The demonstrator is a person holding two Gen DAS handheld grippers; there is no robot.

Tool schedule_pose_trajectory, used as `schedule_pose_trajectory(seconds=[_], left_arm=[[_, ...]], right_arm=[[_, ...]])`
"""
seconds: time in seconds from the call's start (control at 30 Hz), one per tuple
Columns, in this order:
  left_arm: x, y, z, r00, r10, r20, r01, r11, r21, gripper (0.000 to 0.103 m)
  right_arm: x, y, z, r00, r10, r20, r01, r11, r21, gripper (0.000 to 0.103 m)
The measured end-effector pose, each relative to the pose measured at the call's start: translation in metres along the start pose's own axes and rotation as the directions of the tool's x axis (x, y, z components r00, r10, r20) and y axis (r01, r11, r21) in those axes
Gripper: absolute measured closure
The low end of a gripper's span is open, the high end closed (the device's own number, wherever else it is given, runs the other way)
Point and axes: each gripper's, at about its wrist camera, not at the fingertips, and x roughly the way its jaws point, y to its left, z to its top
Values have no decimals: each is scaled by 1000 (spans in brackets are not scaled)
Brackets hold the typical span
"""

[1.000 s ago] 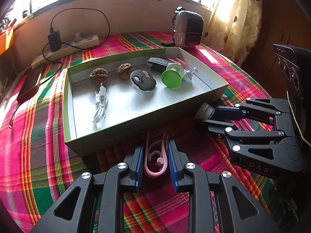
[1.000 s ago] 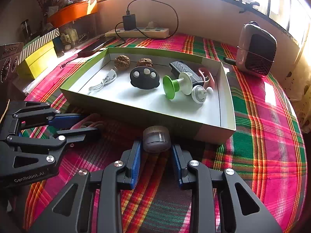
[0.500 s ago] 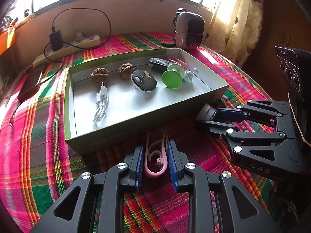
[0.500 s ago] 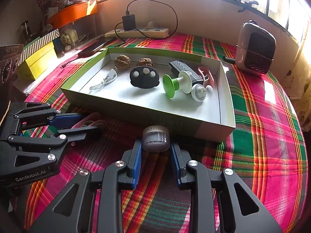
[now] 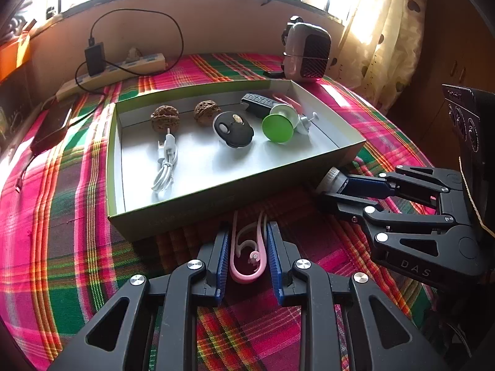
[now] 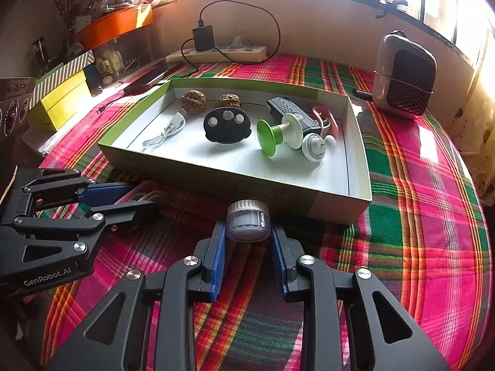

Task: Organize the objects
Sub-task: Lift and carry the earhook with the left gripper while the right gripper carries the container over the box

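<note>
A green-sided box (image 5: 216, 204) (image 6: 278, 191) on the plaid cloth holds two walnuts (image 5: 165, 118), a white cable (image 5: 165, 167), a black round device (image 5: 232, 129), a green-and-white spool (image 5: 278, 126) and a dark remote (image 5: 258, 103). My left gripper (image 5: 247, 232) is shut on a pink ear hook (image 5: 247, 256) just before the box's near wall; it shows in the right wrist view (image 6: 145, 198). My right gripper (image 6: 247, 232) is shut on a small grey-white round cap (image 6: 248, 224), a little above the cloth by the box front; it shows in the left wrist view (image 5: 328, 191).
A small heater (image 6: 403, 75) stands behind the box at the right. A power strip with charger (image 6: 216, 54) lies by the back wall. A phone (image 5: 52, 126) lies left of the box. Yellow and striped boxes (image 6: 58, 92) sit at the far left.
The right gripper has lifted the round cap slightly and closed in toward the box front. The left gripper has stayed put on the pink ear hook.
</note>
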Motion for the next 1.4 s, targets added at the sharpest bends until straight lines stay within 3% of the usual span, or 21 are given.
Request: schedule_pose_trajectory(seconds=[0.83, 1.4], left_arm=[[-26, 4, 19, 997, 36, 64, -33, 999, -35, 82], [-6, 23, 46, 998, 43, 53, -37, 995, -94, 82]], right_arm=[[-23, 1, 15, 997, 17, 70, -18, 1000, 6, 74], [-23, -11, 30, 996, 6, 92, -9, 999, 36, 74]])
